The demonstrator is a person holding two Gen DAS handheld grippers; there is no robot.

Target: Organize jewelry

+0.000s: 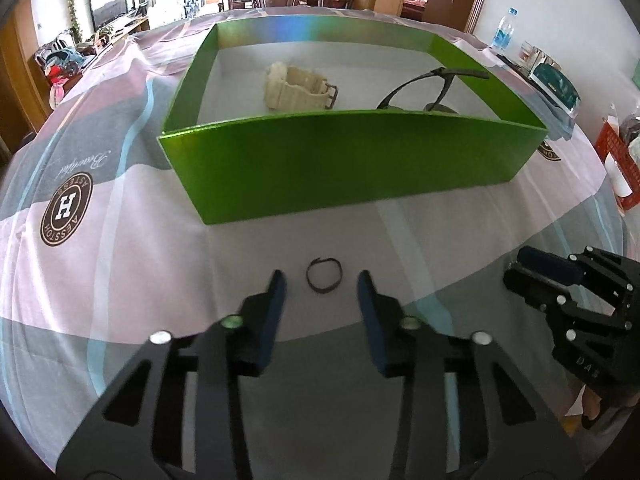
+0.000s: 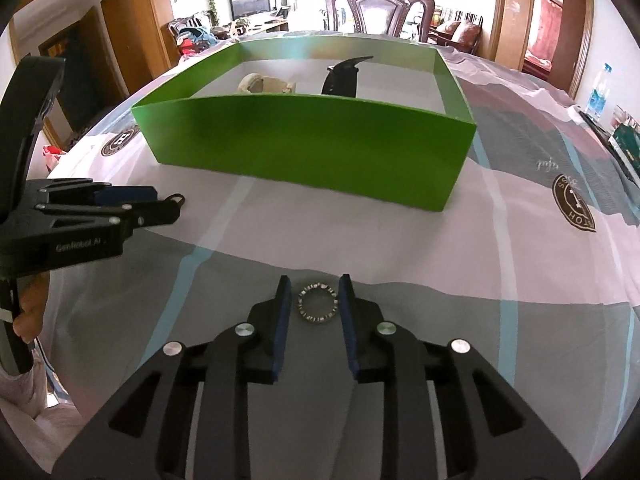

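While both of my grippers point down at the striped cloth [image 1: 120,280], each one has a small ring-shaped thing between its fingers. My left gripper [image 1: 321,280] sits around a thin dark bracelet [image 1: 324,276]. It lies flat, a bit oval, its long side running across from finger to finger. The blue pads are apart from it on both sides, so nothing is held. My right gripper [image 2: 314,294] sits around a round beaded bracelet [image 2: 319,304], shiny and bumpy, lying flat. The pads are just beside it; I cannot tell if they touch. Behind them stands a shiny green box [image 1: 344,168] with a cream watch [image 1: 298,88] and dark sunglasses [image 1: 432,88] inside.
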